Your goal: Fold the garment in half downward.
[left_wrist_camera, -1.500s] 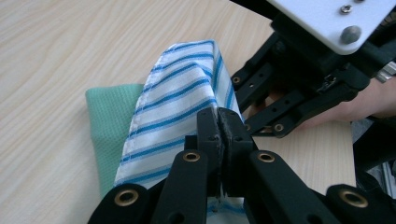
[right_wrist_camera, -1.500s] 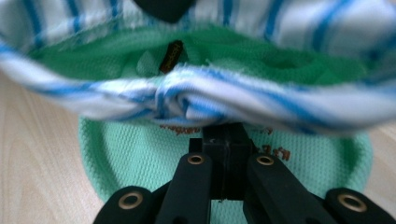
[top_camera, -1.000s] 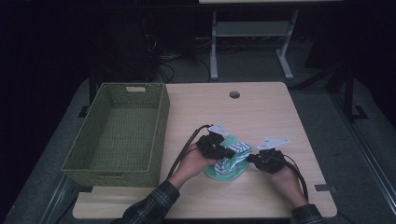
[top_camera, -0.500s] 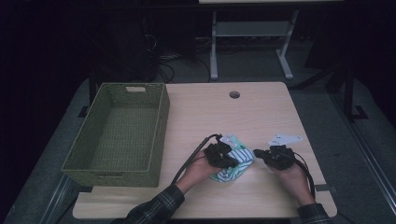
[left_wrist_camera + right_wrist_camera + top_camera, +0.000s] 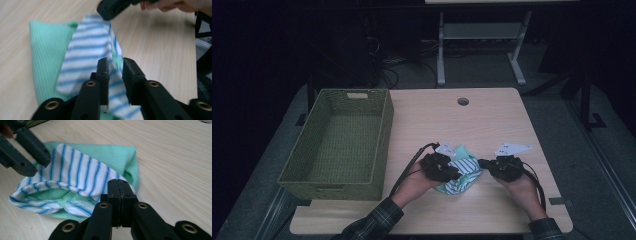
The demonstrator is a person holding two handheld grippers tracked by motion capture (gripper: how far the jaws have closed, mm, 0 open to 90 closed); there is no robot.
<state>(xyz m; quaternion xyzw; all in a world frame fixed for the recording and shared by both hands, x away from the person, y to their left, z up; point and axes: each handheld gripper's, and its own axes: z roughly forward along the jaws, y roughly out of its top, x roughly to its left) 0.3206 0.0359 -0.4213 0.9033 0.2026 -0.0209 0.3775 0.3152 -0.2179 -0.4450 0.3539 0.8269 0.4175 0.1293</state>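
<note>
A pale wooden bench (image 5: 492,125) with a round cable hole was used as the work surface. A large green woven rectangular basket (image 5: 339,142) was seen standing on its left part, well apart from the cloth and presumably intended as the place where the cloth would be put.

A small cloth of mint-green knit with a white, blue-striped side (image 5: 460,174) was found lying on the near middle of the bench, partly folded over itself, between the two hands. It was judged that a fold was being made, one end being pinned while the other was worked.

The right claw (image 5: 120,186) was seen with its jaws pressed together on the cloth's striped hem at the right end, apparently so that this end was kept anchored.

The left claw (image 5: 115,65) was placed over the striped flap at the opposite end. Its jaws had just been opening; a narrow gap stood between them, striped fabric lay in that gap, and the pads were not seen pressing on it. The flap was judged to be released there, laid over the green layer.
</note>
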